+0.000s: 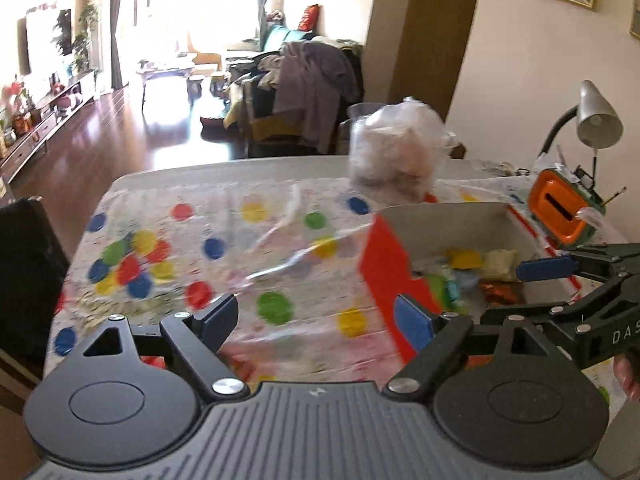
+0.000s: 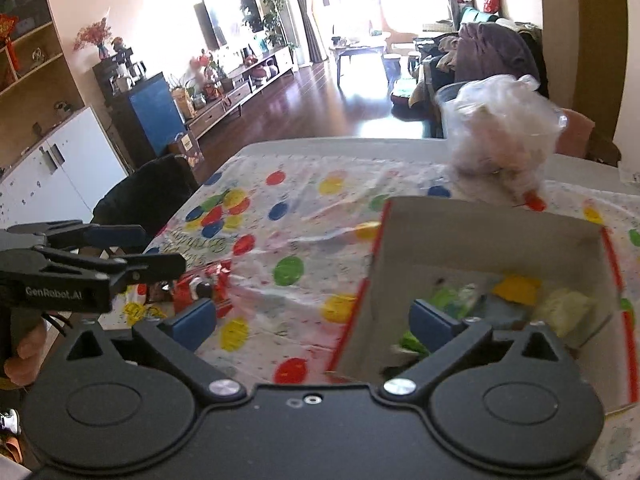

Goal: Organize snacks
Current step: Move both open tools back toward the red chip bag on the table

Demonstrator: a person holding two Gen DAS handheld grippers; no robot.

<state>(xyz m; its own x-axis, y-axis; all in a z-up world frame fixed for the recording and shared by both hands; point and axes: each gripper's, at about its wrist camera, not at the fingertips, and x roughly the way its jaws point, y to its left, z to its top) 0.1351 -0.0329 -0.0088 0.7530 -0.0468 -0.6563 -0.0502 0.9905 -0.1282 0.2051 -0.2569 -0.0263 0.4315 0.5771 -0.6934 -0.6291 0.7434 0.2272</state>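
Snacks (image 2: 516, 300): loose wrapped pieces, yellow, pale cream, green and orange, lying on the floor of the box; none between any fingers.
Box (image 1: 384, 264): open-topped carton, red outside, grey inside, standing on the table's right part.
Red packet (image 2: 204, 284): crinkled red wrapper lying on the cloth outside the box, near the table's near-left edge, just beyond the right gripper's left fingertip and below the left gripper as the right wrist view shows it.
Left gripper (image 1: 316, 316): jaws spread wide and empty; blue pads apart, left finger over the dotted cloth, right finger in front of the box's red wall; tilted downward toward the table.
Right gripper (image 2: 314, 318): jaws fully spread, nothing gripped; right finger over the box interior above the green wrappers, left finger over the cloth outside the box; pointing downward.
Hands: part of a hand (image 1: 626, 372) shows behind the right gripper's handle; another (image 2: 28, 344) behind the left gripper's.
Table (image 1: 240, 170): pale top under a clear cover printed with coloured dots.
Clear bag (image 1: 396, 152): bulging plastic bag of pale contents beyond the box, at the far edge.
Lamp (image 1: 598, 120): grey gooseneck lamp at far right.
Orange container (image 1: 560, 204): orange-lidded item with a slot, right of the box.
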